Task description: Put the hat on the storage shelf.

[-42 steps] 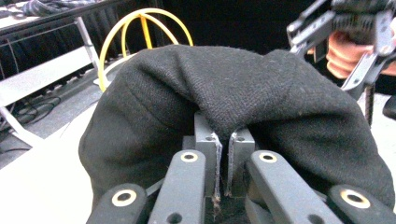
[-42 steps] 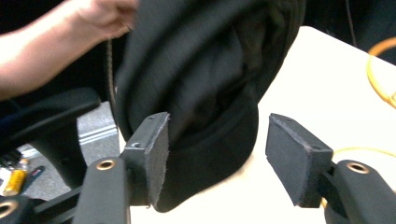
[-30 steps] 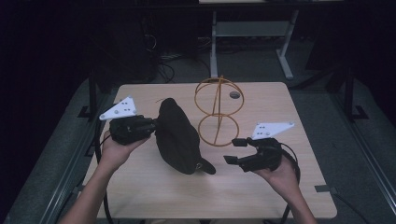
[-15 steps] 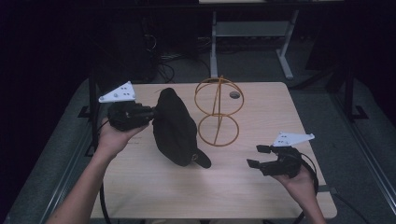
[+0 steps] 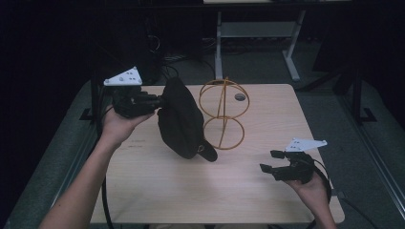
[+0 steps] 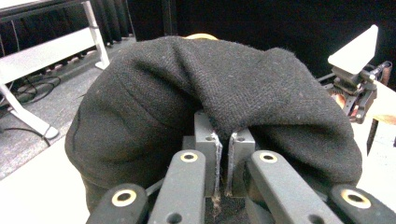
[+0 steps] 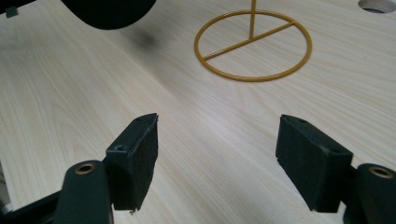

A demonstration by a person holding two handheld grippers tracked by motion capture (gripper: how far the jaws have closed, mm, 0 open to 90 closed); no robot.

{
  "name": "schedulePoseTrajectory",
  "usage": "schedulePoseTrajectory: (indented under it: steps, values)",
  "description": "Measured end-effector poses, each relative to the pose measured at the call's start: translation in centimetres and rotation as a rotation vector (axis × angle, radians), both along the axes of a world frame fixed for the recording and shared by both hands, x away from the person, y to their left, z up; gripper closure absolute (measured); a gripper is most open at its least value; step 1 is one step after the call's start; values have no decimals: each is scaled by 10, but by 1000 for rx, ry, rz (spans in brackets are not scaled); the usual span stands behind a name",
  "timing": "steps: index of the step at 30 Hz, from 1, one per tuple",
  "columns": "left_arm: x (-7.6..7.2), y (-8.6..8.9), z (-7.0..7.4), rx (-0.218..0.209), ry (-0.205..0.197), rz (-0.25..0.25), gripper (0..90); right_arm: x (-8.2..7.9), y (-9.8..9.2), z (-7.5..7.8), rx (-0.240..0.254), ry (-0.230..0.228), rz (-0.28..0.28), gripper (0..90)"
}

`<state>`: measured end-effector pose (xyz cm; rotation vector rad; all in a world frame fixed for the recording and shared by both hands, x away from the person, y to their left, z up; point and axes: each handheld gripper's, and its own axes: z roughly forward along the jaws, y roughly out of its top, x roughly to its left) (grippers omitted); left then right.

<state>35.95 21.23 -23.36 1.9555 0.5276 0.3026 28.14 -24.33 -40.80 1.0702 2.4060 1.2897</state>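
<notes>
A black woollen cap with a short brim (image 5: 184,121) hangs above the pale wooden bench (image 5: 157,191), pinched at a fold of its fabric by the left claw (image 5: 160,101), whose jaws are pressed together on the cloth, as the left gripper view shows (image 6: 219,154). Just beside the cap stands a gold wire hat stand made of a ring base, a stem and a sphere-shaped top (image 5: 222,114). The right claw (image 5: 268,161) rests low near the bench's right edge, its jaws spread with nothing between them, well apart from both. The hold takes in only a small fold, so the heavy cloth could slip free; and a swinging brim, likely to catch the light stand, could tip it over.
</notes>
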Motion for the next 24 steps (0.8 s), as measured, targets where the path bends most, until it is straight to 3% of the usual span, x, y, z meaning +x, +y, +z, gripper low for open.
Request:
schedulePoseTrajectory:
  steps: [8,24]
  values:
    - [14,-6,12,6,11,-3,862,3,-11,-1,8,-8,-21,283]
    - [52,-40,41,4,18,-39,862,4,-30,-2,39,-28,-68,271]
